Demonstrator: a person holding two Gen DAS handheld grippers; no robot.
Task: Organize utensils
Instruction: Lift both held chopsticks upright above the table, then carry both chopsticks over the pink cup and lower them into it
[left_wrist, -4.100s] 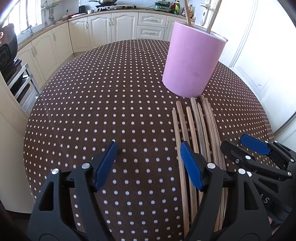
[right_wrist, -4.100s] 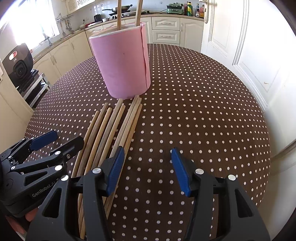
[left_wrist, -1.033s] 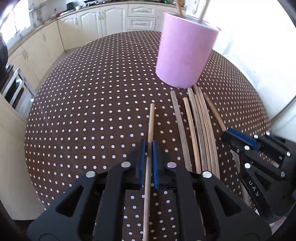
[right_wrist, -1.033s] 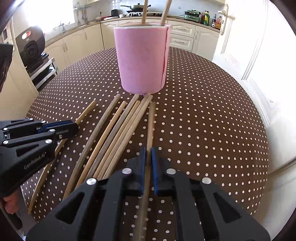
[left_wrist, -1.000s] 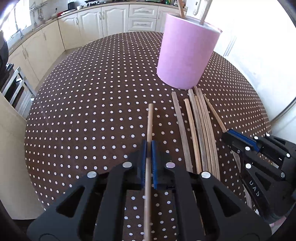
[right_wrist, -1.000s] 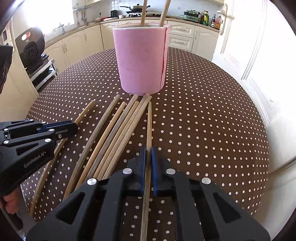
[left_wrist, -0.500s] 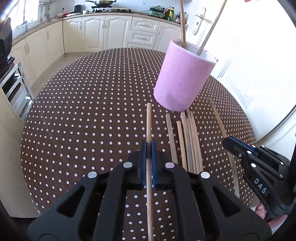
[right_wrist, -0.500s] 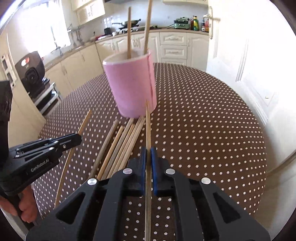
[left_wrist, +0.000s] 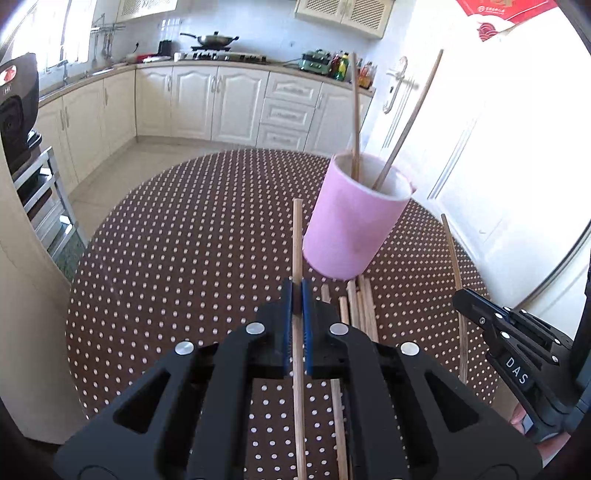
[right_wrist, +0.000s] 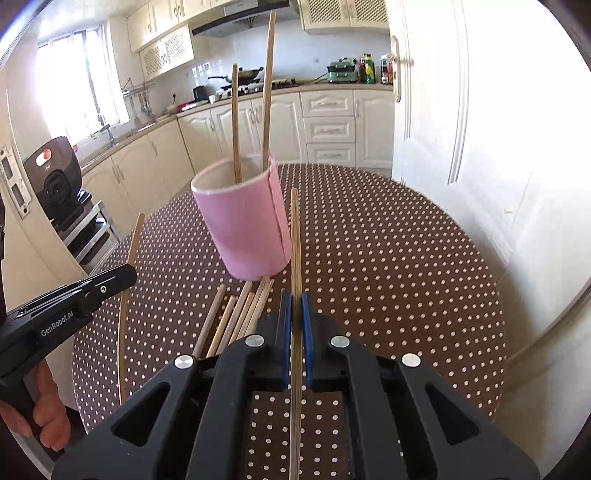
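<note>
We're looking at a round table (left_wrist: 184, 258) under a brown cloth dotted white, and on it a tall pink cylinder holder (left_wrist: 351, 225) with a pale inner wall, matte and smooth. Two thin wooden sticks (left_wrist: 355, 118) stand in it, leaning against its rim. At its foot, a loose bundle of chopsticks (right_wrist: 240, 314) lies flat on the cloth, straight, slender, pale wood.

Our left gripper (left_wrist: 296, 295) has its blue ribbed pads clamped tight on one wooden chopstick (left_wrist: 297, 240), the stick running straight out ahead with its blunt tip just left of the holder, clear of the cloth. Our right gripper (right_wrist: 295, 302) is closed the same way on a second chopstick (right_wrist: 294, 236), darker and thinner in this light, its tip beside the holder's right wall.

Both grippers tilt downward toward the table. In the right view we see a hand (right_wrist: 40, 417) wrapped round the left gripper's black handle.
</note>
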